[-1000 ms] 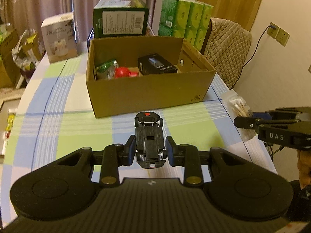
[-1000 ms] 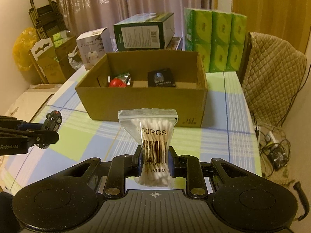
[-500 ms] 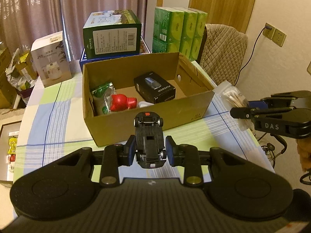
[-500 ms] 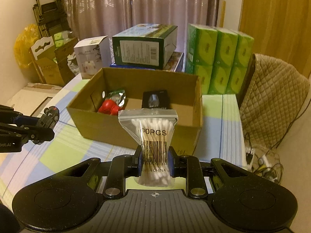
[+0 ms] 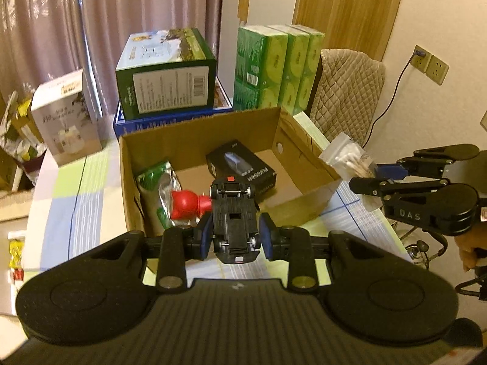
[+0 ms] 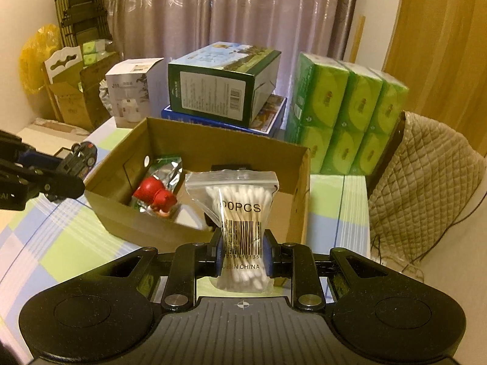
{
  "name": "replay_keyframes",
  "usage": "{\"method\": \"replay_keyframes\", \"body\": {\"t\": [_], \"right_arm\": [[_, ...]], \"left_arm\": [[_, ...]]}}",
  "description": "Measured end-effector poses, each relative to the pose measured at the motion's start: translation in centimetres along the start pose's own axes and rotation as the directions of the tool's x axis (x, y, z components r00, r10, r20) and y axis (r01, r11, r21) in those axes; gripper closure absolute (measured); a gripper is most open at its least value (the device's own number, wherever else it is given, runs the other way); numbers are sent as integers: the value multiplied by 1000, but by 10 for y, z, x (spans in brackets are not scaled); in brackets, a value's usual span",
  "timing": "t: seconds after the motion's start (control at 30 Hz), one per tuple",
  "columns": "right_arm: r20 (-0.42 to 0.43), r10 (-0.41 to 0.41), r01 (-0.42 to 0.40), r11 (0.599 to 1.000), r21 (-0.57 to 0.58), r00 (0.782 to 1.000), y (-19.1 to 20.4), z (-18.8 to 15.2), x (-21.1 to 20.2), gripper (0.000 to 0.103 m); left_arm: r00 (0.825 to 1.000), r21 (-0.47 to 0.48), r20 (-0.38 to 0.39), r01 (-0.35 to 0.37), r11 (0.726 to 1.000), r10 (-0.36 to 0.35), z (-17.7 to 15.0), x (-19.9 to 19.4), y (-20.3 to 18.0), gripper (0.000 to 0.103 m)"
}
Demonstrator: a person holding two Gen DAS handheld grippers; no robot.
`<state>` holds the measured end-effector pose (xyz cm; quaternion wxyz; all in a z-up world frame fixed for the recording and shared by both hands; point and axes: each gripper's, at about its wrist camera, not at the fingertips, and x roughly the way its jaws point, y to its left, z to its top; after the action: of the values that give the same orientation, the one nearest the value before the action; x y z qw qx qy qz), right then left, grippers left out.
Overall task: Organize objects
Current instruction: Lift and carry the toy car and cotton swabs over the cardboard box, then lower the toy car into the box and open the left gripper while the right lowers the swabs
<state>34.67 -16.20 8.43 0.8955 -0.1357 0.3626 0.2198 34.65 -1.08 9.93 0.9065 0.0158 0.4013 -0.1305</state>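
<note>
My left gripper (image 5: 234,238) is shut on a black toy car (image 5: 232,213), underside up, held over the near wall of an open cardboard box (image 5: 307,200). Inside the box lie a red toy (image 5: 187,205), a green and silver pouch (image 5: 155,182) and a small black box (image 5: 243,170). My right gripper (image 6: 242,252) is shut on a clear bag of cotton swabs (image 6: 240,210), held upright just before the box's (image 6: 121,222) near right corner. In the left wrist view the right gripper (image 5: 369,176) with its bag (image 5: 347,155) hangs beside the box's right wall.
Behind the box stand a green carton (image 5: 170,73) on a flat blue box (image 5: 170,118), stacked green tissue packs (image 5: 274,67) and a white carton (image 5: 65,118). A quilted chair back (image 6: 426,182) is at the right. The checked tablecloth (image 6: 48,243) shows at the left.
Both grippers have risen and moved forward toward the box with their loads; the car now hangs over the box's near wall and the swab bag sits close to its right corner.
</note>
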Motion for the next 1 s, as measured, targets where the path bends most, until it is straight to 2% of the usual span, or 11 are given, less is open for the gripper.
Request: {"method": "replay_keyframes", "body": {"t": [0.17,0.5,1.0], "right_arm": [[-12,16,-16,1000,3,1000,-4,18,14,81],[-37,57,-54,994,91,998,-14,59,49,81],[-67,54,-48,995,92,996,-8,64,76,81]], "left_arm": [[1000,16,-4,4,1000,-4,19,11,5,76],[999,-4,-31,-25,1000,25,42,49,25,76],[998,-69,-53,-35,997,31,45,76,50,76]]}}
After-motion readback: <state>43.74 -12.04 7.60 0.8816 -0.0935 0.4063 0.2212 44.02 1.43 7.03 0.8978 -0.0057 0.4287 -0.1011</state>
